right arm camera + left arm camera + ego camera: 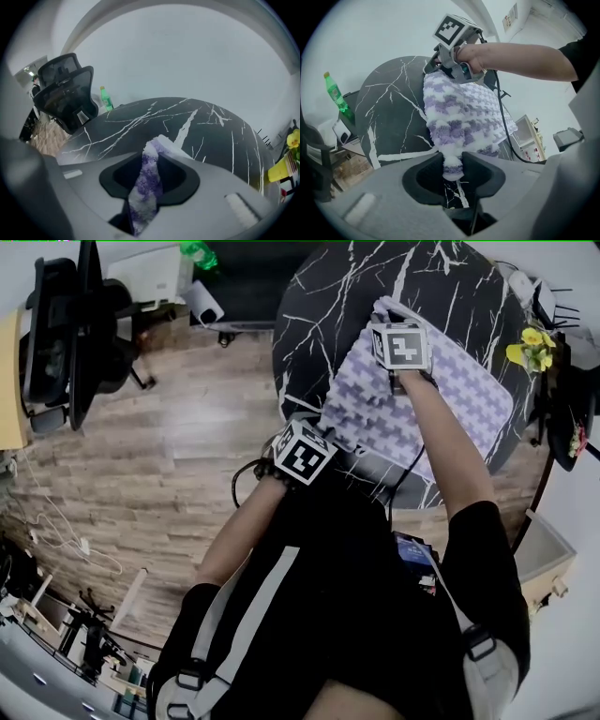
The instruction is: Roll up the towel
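i find the purple-and-white checked fleece towel [473, 390] lying spread on the round black marble bench [319, 315]. the left hand-held gripper [453, 165] pinches its near corner and the right hand-held gripper [151, 164] pinches its far corner. the right forearm [450, 456] crosses over the cloth. a green plastic bottle [107, 99], a black mesh office chair [65, 93] and yellow flowers [531, 345] stand well apart from it.

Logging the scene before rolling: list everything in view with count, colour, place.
towel: one, purple and white, spread on the table
table: one, black with white veins, under the towel
office chair: one, black, left of the table
bottle: one, green, off the table near the office chair
flowers: one bunch, yellow, beside the table's right edge
left gripper: one, grey, shut on the towel's near corner
right gripper: one, grey, shut on the towel's far corner
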Action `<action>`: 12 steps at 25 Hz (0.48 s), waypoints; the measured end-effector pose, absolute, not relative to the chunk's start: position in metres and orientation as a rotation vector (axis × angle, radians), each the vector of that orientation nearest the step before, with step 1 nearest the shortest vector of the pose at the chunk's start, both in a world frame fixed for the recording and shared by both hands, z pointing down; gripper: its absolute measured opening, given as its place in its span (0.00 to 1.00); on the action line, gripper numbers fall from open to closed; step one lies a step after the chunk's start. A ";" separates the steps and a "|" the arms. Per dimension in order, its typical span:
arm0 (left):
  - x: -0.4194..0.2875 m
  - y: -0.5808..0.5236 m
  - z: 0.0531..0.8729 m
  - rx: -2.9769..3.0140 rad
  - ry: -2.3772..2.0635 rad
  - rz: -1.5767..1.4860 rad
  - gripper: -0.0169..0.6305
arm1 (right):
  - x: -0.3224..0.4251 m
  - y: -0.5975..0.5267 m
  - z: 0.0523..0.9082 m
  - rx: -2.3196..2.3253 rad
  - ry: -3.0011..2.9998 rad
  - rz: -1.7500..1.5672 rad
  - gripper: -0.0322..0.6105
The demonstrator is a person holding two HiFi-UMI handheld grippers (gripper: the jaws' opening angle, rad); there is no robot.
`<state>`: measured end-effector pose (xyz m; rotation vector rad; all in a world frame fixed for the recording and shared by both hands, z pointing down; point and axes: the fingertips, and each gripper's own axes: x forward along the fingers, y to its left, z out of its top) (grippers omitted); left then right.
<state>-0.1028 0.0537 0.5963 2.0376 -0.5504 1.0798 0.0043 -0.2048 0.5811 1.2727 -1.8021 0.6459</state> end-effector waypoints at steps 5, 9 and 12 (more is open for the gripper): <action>-0.094 0.056 0.579 2.078 -0.589 1.095 0.16 | 0.009 -0.198 0.561 1.241 -1.954 0.722 0.16; -0.077 0.064 0.566 2.107 -0.607 1.103 0.16 | 0.023 -0.189 0.547 1.217 -2.029 0.727 0.16; -0.058 0.073 0.559 2.120 -0.607 1.084 0.17 | 0.038 -0.183 0.544 1.218 -2.062 0.751 0.16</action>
